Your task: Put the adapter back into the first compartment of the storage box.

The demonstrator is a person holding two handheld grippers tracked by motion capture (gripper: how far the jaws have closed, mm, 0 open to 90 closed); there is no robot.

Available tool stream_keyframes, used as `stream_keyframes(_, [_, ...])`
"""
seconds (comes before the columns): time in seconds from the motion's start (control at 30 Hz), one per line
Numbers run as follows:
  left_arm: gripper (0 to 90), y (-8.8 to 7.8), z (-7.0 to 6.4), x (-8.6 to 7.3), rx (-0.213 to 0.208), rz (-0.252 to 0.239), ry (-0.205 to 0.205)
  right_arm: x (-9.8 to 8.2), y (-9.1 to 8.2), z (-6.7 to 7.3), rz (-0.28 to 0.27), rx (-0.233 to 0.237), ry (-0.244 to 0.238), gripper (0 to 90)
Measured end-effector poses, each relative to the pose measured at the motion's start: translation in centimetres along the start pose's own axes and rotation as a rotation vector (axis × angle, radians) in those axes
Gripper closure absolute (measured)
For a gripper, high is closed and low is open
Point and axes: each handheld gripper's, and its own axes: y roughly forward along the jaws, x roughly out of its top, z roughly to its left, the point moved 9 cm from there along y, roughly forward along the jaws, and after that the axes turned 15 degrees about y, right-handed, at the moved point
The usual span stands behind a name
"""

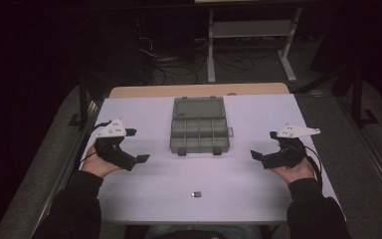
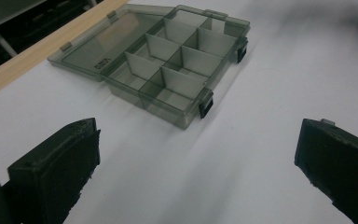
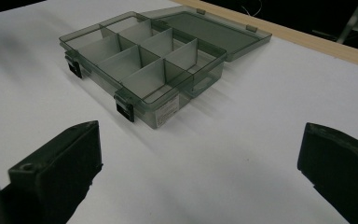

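The room lay dark beyond the desk (image 1: 258, 199), whose white top caught most of the light. A strip of bare wood (image 1: 199, 90) ran along its far edge. Grey floor (image 1: 358, 149) flanked both sides. Behind the far edge stood a white metal frame (image 1: 251, 30) with a low shelf, and black cables (image 1: 179, 64) tangled on the floor beside it. Dark stands (image 1: 83, 102) rose near the far corners.

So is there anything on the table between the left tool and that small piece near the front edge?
Nothing visible. The left tool hangs open over bare white table, and the small grey piece lies alone nearer the person. The open compartment box sits farther back, off that path.
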Motion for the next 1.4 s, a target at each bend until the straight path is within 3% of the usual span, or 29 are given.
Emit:
stream_keyframes(0.7, [0.0, 2.9, -1.9, 1.4, -0.082, 0.023, 0.051, -0.1, 0.2, 0.1, 0.009, 0.009, -0.004, 0.0])
stream_keyframes(0.93, [0.0, 4.2, -3.1, 1.7, -0.129, 0.049, 0.082, -0.2, 0.2, 0.2, 0.017, 0.008, -0.007, 0.0])
stream_keyframes(1.4, [0.0, 5.7, -4.3, 2.3, -0.178, 0.053, 0.092, -0.2, 0.3, 0.2, 0.020, 0.012, -0.007, 0.0])
